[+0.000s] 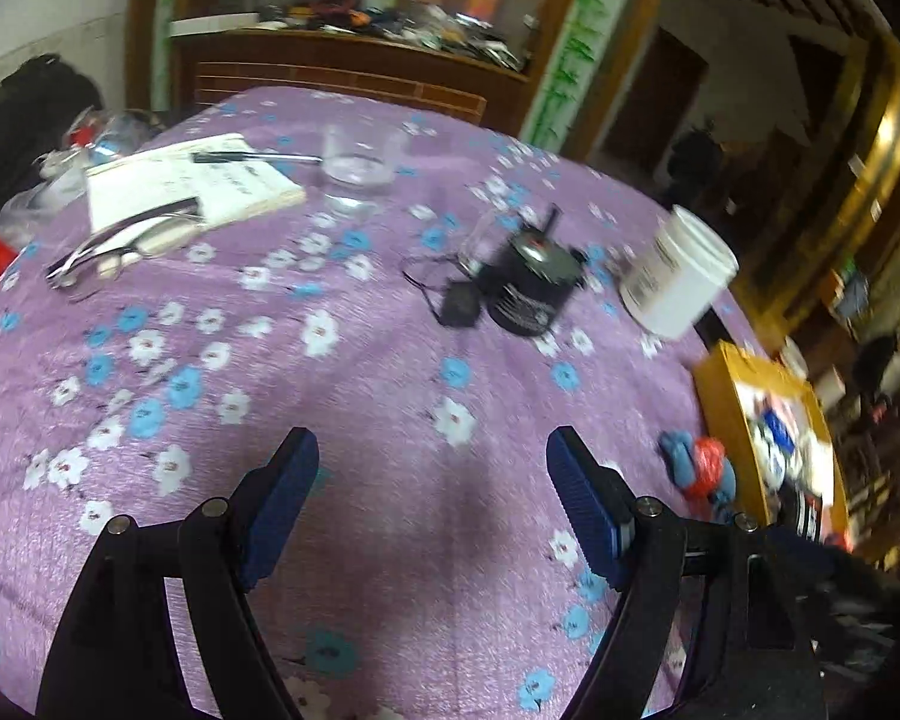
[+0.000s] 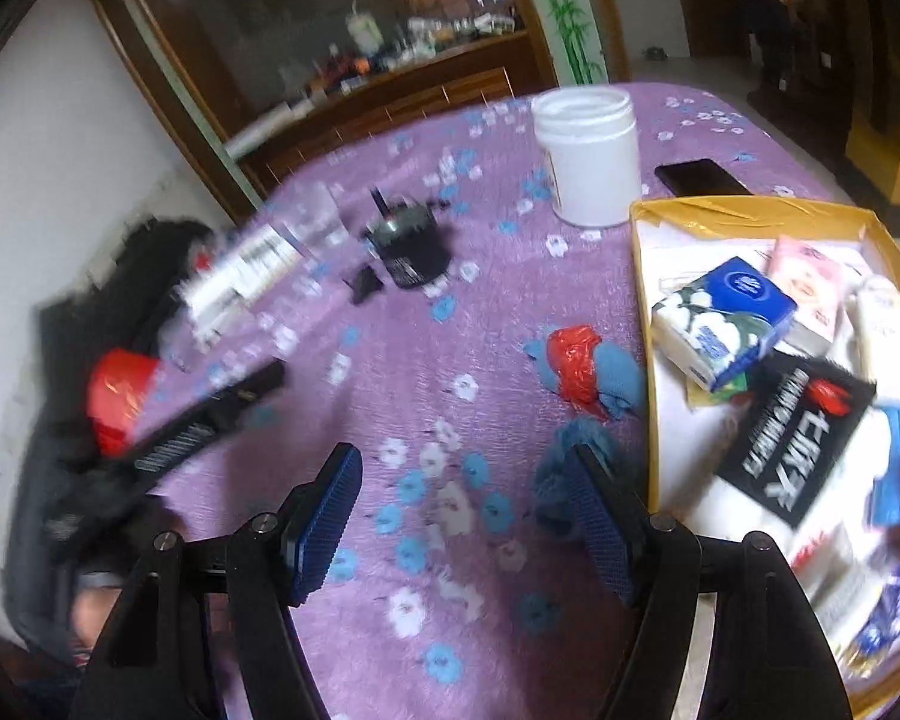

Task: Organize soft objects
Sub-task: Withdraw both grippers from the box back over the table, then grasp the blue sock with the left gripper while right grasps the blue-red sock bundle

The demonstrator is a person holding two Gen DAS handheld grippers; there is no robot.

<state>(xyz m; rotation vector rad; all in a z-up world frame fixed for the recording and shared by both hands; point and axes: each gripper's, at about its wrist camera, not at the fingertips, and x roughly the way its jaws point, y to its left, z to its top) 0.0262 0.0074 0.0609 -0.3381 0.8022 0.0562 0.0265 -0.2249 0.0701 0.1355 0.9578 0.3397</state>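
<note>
A soft bundle of blue cloth with a red plastic wrap (image 2: 582, 369) lies on the purple flowered tablecloth (image 2: 426, 396), just left of the yellow box (image 2: 645, 324). A fuzzy blue piece (image 2: 555, 456) lies on the cloth behind the tip of my right gripper's right-hand finger, and nothing presses on it. My right gripper (image 2: 465, 462) is open with only cloth between its blue pads. My left gripper (image 1: 432, 456) is also open over bare cloth. In its view the blue-and-red bundle (image 1: 699, 471) sits to its right, beside the yellow box (image 1: 726, 396).
The box holds tissue packs (image 2: 723, 324) and a black packet (image 2: 792, 438). A white jar (image 2: 591, 156), a phone (image 2: 699, 177), a black jar (image 1: 531, 285), a glass (image 1: 360, 162) and a notebook (image 1: 192, 180) stand further back. A blurred black bar (image 2: 210, 420) crosses the left side.
</note>
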